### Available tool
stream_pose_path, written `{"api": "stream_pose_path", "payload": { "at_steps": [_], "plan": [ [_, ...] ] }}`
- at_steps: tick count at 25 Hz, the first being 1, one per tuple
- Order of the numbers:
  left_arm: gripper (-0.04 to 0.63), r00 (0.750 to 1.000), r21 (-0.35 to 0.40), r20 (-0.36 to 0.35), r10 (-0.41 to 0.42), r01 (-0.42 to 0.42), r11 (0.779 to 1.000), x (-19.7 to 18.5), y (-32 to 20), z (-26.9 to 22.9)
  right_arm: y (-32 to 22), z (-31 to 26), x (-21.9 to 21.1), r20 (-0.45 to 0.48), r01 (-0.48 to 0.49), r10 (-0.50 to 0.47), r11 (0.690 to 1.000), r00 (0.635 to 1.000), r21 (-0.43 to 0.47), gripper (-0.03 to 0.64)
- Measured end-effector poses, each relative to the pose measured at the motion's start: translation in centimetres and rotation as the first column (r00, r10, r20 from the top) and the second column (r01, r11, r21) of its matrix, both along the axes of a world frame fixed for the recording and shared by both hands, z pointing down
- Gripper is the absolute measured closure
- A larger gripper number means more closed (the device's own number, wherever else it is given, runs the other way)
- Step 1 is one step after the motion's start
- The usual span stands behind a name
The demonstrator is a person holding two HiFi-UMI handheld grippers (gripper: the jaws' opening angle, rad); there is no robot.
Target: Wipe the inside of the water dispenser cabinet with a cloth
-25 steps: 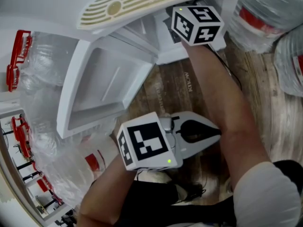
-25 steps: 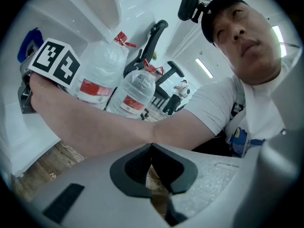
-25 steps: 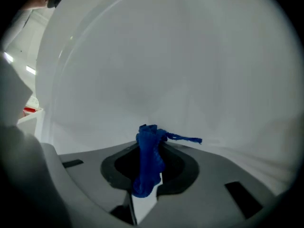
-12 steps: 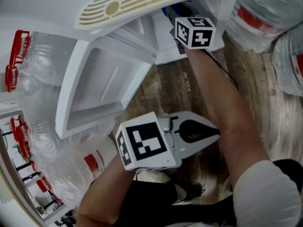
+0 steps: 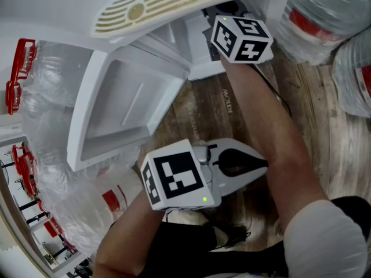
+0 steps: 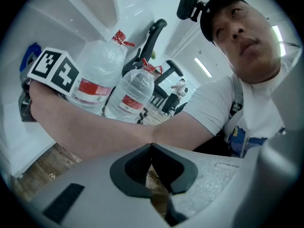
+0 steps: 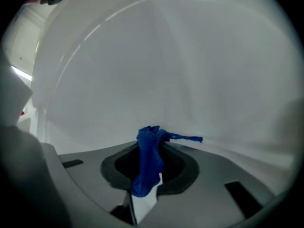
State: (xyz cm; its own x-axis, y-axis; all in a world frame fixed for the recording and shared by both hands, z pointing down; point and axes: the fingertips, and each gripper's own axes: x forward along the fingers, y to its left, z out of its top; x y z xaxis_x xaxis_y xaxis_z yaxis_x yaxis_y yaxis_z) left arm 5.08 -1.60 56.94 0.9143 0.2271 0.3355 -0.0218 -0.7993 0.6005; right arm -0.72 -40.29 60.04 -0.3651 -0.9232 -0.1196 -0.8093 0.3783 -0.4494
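A blue cloth (image 7: 149, 160) is pinched in my right gripper (image 7: 151, 144), which is shut on it and pressed close to the white inner wall (image 7: 166, 75) of the dispenser cabinet. From the head view only that gripper's marker cube (image 5: 240, 36) shows at the cabinet mouth (image 5: 200, 51); its jaws and the cloth are hidden inside. My left gripper (image 5: 264, 165) hangs low over the wooden floor, away from the cabinet. Its jaws are shut with nothing between them (image 6: 152, 146).
The white cabinet door (image 5: 124, 109) stands swung open to the left. A beige vented drip tray (image 5: 168, 2) juts out above the opening. Wrapped water bottles lie at the right (image 5: 324, 16) and at the left (image 5: 55, 103). The person's legs are near the bottom edge.
The right gripper's marker cube has shifted and turned a little at the cabinet mouth, moving slightly down and then back. The left gripper has stayed where it was.
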Motion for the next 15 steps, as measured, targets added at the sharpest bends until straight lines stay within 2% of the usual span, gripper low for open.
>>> {"api": "stream_pose_path", "payload": {
  "at_steps": [3,6,9,15],
  "plan": [
    [0.592,1.000,-0.001,0.001,0.000,0.000,1.000,0.0,0.0,0.0,0.2,-4.5,1.0,0.096,-0.045,0.036,0.995,0.995,0.089,0.551],
    [0.592,1.000,0.000,0.006,0.001,-0.001,1.000,-0.1,0.1,0.0,-0.4,-5.2,2.0,0.165,-0.084,0.069,0.993,0.984,0.087,0.551],
    [0.592,1.000,-0.003,-0.002,-0.006,0.006,1.000,0.0,0.1,-0.1,-1.1,-3.0,2.4,0.153,-0.101,0.093,0.994,0.984,0.041,0.552],
    [0.592,1.000,-0.006,-0.003,-0.008,0.008,1.000,0.0,0.2,-0.1,-1.6,2.8,2.2,0.072,-0.098,0.103,0.992,0.992,-0.074,0.552]
  ]
}}
